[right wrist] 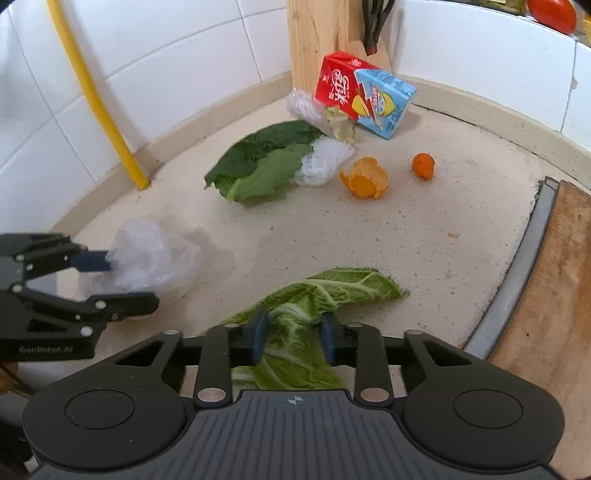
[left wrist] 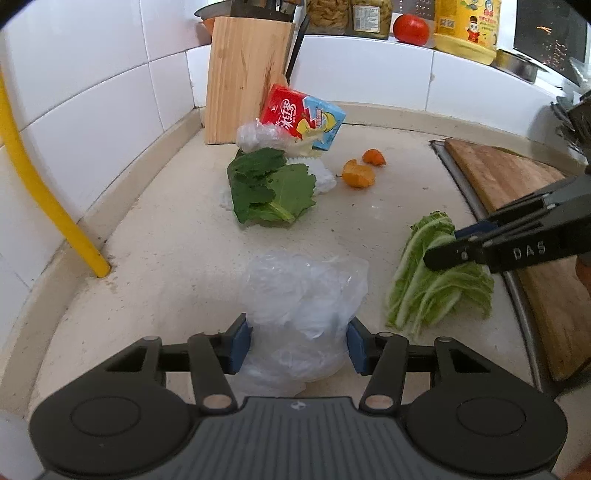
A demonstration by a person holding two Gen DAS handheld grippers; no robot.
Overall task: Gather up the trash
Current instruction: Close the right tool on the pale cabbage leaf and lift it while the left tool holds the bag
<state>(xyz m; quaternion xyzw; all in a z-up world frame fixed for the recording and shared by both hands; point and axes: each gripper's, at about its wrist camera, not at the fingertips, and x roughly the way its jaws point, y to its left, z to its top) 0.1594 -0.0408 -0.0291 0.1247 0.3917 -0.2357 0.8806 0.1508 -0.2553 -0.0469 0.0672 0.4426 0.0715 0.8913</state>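
My left gripper [left wrist: 298, 341] is open with its blue pads on either side of a crumpled clear plastic bag [left wrist: 306, 295] on the counter; the bag also shows in the right wrist view [right wrist: 151, 262]. My right gripper [right wrist: 294, 336] is shut on a pale green cabbage leaf [right wrist: 325, 291], which also shows in the left wrist view [left wrist: 436, 288]. Further back lie a dark green leaf [left wrist: 273, 188] on white foam netting [right wrist: 325, 162], two orange peel pieces [left wrist: 358, 173] [left wrist: 373, 157], and a red and blue drink carton [left wrist: 301, 116] leaning on another clear wrapper [left wrist: 255, 134].
A wooden knife block [left wrist: 245, 74] stands in the back corner. A yellow pipe [left wrist: 44, 192] runs down the tiled wall on the left. A wooden cutting board [left wrist: 524, 206] lies on the right. A tomato [left wrist: 410, 29] and jars sit on the back ledge.
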